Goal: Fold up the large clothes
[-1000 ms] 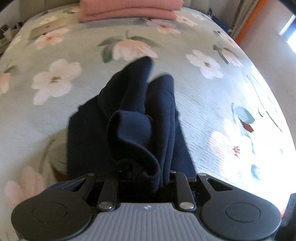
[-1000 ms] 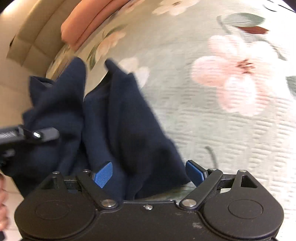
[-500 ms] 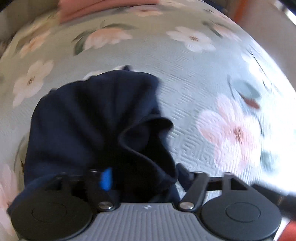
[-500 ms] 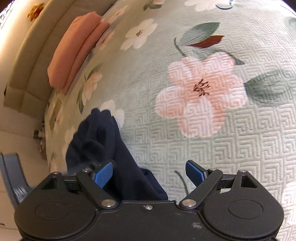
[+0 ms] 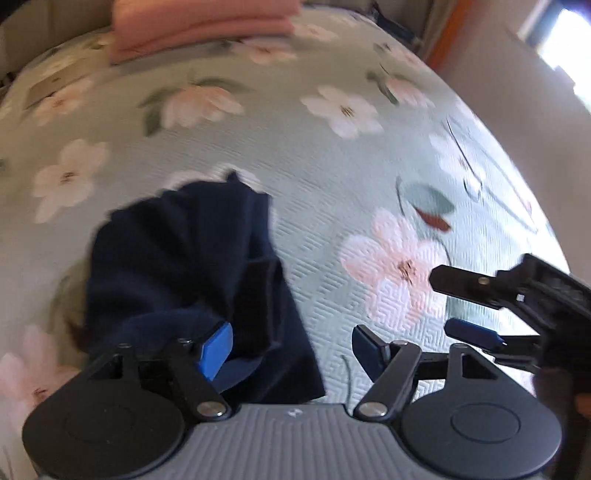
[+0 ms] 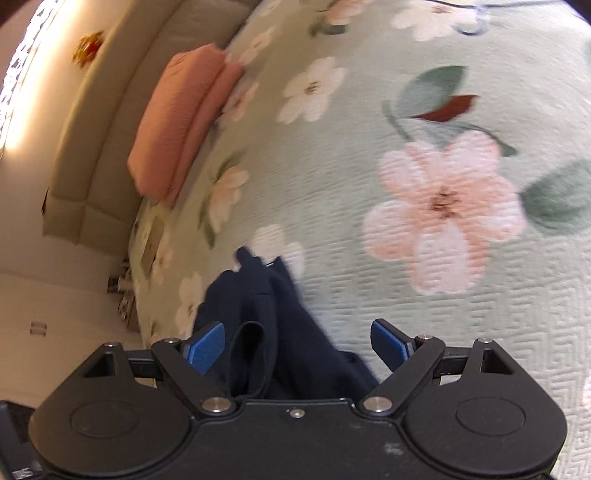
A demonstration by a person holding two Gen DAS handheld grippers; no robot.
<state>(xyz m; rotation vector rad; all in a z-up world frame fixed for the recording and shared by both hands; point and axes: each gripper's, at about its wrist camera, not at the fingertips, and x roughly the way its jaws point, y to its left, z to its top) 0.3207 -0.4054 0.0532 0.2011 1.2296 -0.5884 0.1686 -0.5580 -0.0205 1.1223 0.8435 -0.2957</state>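
The bunched dark navy knit garment [image 5: 184, 273] lies on the pale green flower-printed bedspread [image 5: 332, 177]. The left gripper [image 5: 291, 350] has just opened; its fingers stand spread, pinching nothing. The right gripper [image 6: 295, 349] is likewise spread above the cloth.

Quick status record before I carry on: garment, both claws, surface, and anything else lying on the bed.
garment: dark navy garment, bunched in a heap on the bedspread, not flat
left claw: open, jaws have just been opening; cloth lies beside its left pad, not pinched
right claw: open, garment under and between the pads, not gripped
surface: pale green bedspread printed with flowers
also on bed: folded pink stack at the far end, apart from the garment
fold state: not yet a neat fold
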